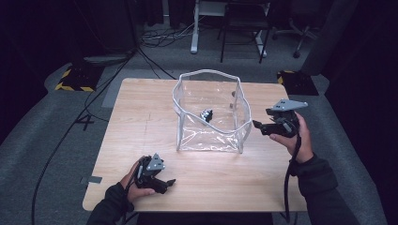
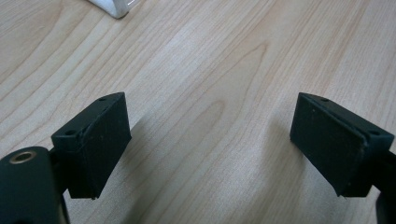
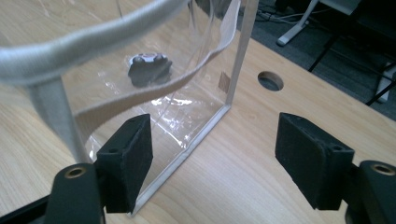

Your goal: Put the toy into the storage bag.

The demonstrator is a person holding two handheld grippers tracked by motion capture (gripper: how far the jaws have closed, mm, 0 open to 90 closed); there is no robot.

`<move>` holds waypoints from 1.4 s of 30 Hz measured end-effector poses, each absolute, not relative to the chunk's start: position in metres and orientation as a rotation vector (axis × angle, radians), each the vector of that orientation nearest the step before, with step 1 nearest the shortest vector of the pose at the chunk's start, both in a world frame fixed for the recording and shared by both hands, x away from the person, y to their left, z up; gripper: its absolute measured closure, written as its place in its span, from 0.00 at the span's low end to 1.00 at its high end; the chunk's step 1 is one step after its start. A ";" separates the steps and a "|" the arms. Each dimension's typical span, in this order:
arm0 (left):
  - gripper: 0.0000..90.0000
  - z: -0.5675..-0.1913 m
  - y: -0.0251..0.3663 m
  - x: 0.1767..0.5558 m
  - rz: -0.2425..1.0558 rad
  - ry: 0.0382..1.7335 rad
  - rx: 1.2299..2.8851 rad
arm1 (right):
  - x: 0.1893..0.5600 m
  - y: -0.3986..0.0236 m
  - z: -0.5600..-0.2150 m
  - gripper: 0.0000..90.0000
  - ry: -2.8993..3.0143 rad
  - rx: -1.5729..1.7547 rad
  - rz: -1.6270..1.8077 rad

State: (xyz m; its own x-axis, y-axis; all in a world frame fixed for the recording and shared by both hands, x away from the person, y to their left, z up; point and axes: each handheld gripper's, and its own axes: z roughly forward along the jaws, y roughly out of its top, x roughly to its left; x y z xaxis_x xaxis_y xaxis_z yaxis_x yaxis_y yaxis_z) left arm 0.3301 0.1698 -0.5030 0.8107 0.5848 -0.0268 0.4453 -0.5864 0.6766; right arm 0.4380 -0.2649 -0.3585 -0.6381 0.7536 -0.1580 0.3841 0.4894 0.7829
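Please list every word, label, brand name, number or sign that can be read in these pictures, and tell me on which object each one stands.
No readable text in any view.
The clear bag has no print on its walls or white rim.
The small dark object inside it has a pale patch on top, too blurred to tell whether it is lettering.
The left gripper, right gripper and wooden table show no markings.
The yellow-black striped blocks on the floor carry stripes, no words.

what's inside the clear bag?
One small dark object lies on the floor of the clear bag, seen through its wall in the right gripper view too. What it is I cannot tell. Nothing else shows inside.
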 end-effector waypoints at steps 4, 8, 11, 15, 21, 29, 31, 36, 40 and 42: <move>0.14 -0.503 0.170 0.330 0.257 0.754 2.293 | 0.438 -0.266 -0.368 0.31 2.280 0.940 1.000; 0.14 -0.503 0.170 0.330 0.258 0.754 2.293 | 0.436 -0.265 -0.376 0.31 2.285 0.965 0.987; 0.14 -0.503 0.170 0.330 0.258 0.752 2.295 | 0.436 -0.265 -0.383 0.31 2.299 0.952 0.973; 0.14 -0.503 0.170 0.330 0.258 0.752 2.295 | 0.434 -0.267 -0.390 0.31 2.306 0.968 0.969; 0.14 -0.503 0.170 0.330 0.259 0.752 2.295 | 0.433 -0.268 -0.403 0.31 2.327 0.975 0.956; 0.14 -0.503 0.170 0.330 0.262 0.750 2.297 | 0.429 -0.270 -0.417 0.31 2.326 0.976 0.905; 0.14 -0.503 0.170 0.330 0.259 0.752 2.296 | 0.428 -0.270 -0.420 0.31 2.326 0.977 0.897; 0.14 -0.503 0.170 0.330 0.257 0.753 2.295 | 0.425 -0.272 -0.428 0.31 2.338 0.981 0.881; 0.14 -0.503 0.170 0.330 0.257 0.755 2.293 | 0.422 -0.275 -0.432 0.31 2.342 0.985 0.867; 0.14 -0.503 0.170 0.330 0.257 0.755 2.293 | 0.419 -0.276 -0.434 0.31 2.344 0.979 0.853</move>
